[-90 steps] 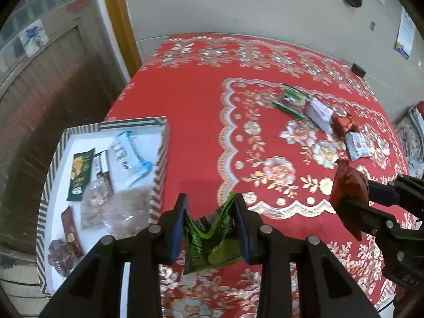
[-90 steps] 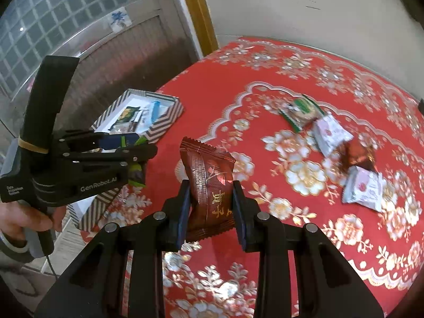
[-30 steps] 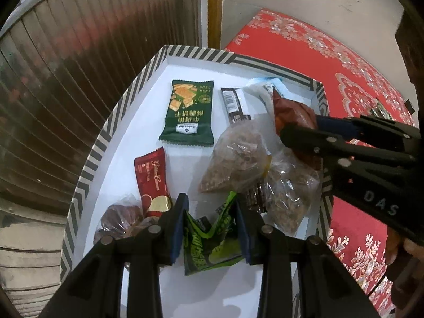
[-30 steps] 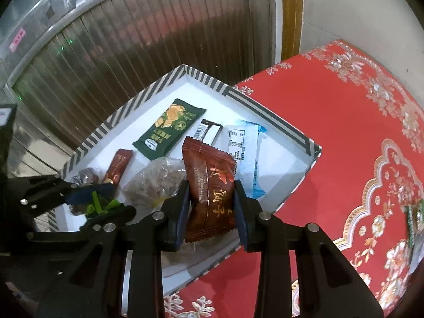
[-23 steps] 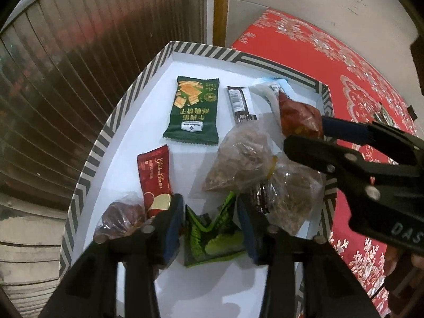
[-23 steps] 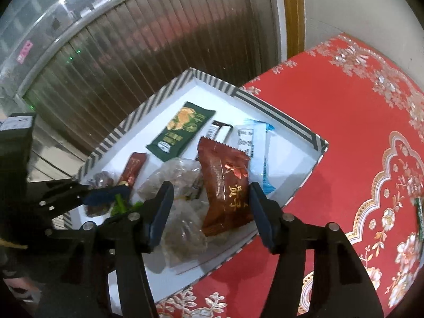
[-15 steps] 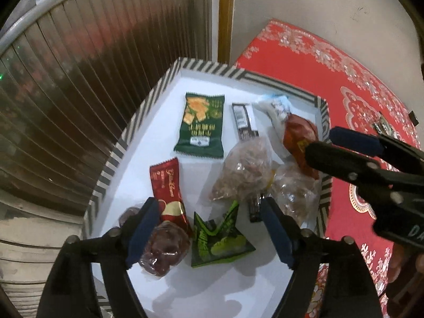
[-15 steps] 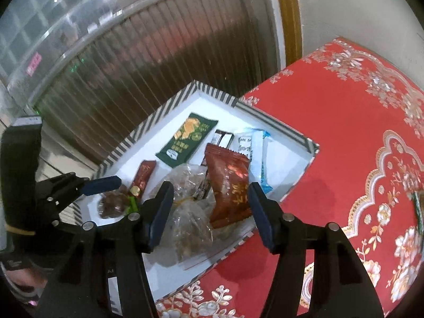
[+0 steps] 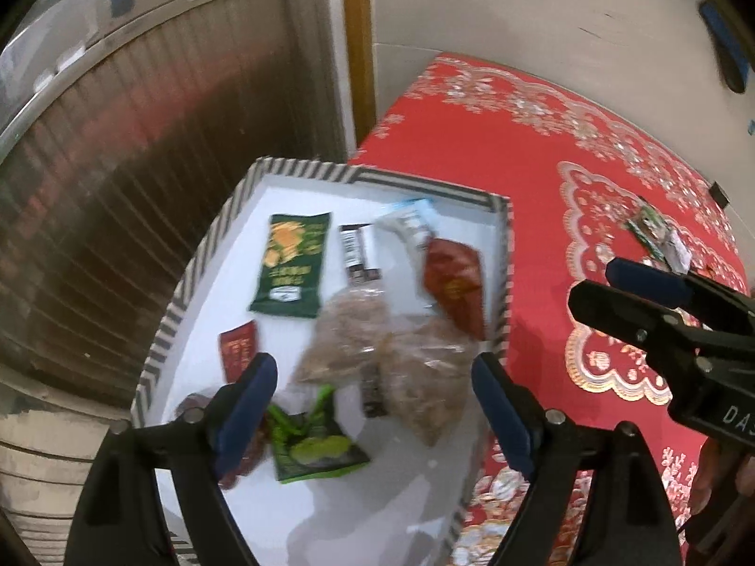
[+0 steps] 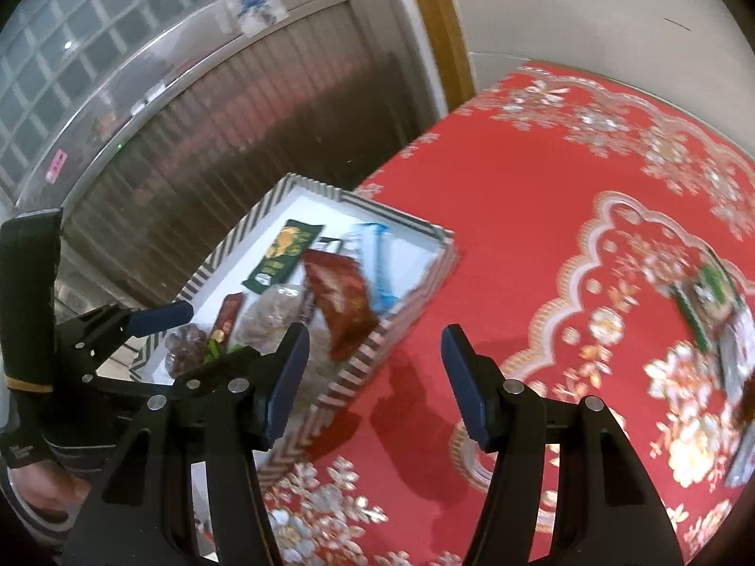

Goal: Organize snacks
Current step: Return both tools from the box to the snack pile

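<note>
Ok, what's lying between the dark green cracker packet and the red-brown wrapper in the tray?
In the left wrist view, a black bar wrapper lies between the green packet and the red-brown wrapper, with a white-and-blue packet just behind.

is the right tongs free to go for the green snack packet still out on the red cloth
Probably yes: the right tongs are open and empty, and the green snack packet lies uncovered on the red tablecloth, with bare cloth between.

striped tray (image 9: 505, 254) | green pack (image 9: 314, 445) flat near corner | red-brown pack (image 9: 455, 278) by right wall
</note>
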The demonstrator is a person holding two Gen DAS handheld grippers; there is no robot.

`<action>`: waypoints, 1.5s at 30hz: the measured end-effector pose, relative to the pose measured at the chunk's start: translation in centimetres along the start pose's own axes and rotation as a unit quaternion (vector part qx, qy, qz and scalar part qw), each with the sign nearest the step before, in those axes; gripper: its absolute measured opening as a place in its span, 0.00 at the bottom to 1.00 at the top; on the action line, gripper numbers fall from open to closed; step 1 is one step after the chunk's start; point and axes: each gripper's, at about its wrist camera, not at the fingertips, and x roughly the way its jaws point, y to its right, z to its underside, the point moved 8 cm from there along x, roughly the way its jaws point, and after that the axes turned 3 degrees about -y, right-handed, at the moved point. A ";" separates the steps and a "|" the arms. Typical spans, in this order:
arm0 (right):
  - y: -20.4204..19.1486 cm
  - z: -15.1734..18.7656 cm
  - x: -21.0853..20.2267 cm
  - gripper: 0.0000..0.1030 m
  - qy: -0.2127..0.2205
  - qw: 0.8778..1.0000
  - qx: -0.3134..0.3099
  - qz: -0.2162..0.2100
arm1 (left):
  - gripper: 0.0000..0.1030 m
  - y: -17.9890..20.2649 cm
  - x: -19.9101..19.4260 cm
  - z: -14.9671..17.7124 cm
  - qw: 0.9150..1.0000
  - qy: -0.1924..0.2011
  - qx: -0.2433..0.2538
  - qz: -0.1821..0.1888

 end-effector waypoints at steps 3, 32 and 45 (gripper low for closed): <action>1.5 0.5 -1.0 0.57 0.005 1.000 0.013 0.009 | 0.84 1.7 -0.2 -0.1 1.000 0.000 0.011 0.008; 19.1 8.2 -10.7 0.57 0.036 0.979 0.176 0.091 | 0.84 21.5 1.9 -4.1 0.988 -0.008 0.136 0.079; 24.1 6.5 -7.9 0.57 0.042 0.967 0.241 0.067 | 0.84 26.3 5.7 -9.5 0.975 -0.021 0.188 0.116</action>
